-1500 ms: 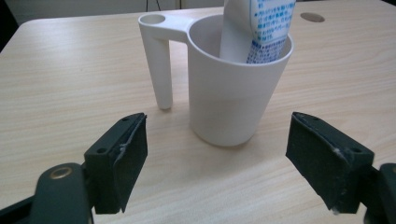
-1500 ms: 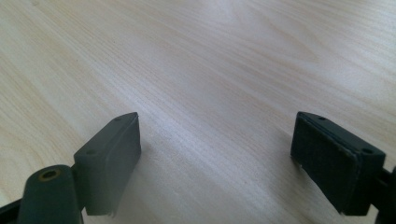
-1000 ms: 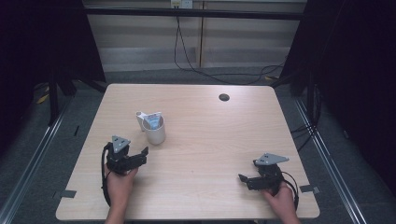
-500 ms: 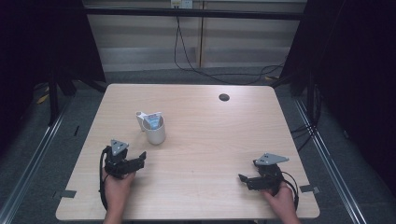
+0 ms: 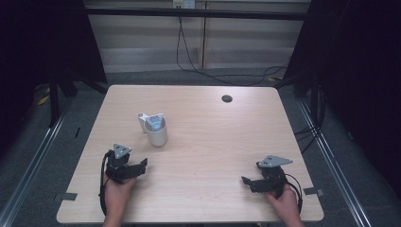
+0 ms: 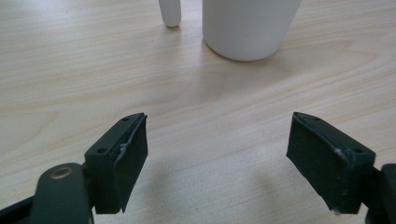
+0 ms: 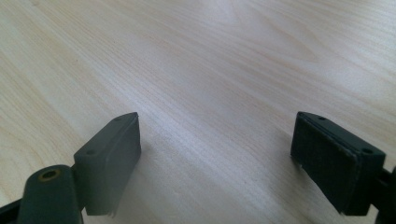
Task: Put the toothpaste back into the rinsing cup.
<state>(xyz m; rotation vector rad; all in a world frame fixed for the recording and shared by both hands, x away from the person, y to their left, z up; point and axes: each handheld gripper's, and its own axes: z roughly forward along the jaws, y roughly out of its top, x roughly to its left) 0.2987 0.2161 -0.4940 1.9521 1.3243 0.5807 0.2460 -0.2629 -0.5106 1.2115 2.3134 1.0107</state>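
Since the earlier frame the left tool [image 5: 140,166] has drawn back toward the lower left of the frame, away from the white cup [image 5: 156,132]; the right tool [image 5: 247,181] has not moved. Both tools sit low over the bench [image 5: 222,137], jaws spread wide and holding nothing. The cup stands upright left of centre, something pale blue inside, a white spoon-like piece [image 5: 142,120] just beside it.

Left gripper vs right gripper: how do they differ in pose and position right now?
The left gripper sits near the white cup, jaws pointing at it; the right gripper sits far from the cup, aimed leftward over bare table. In its own view the left faces the cup; the right faces plain wood. Both are open, empty and low over the table.
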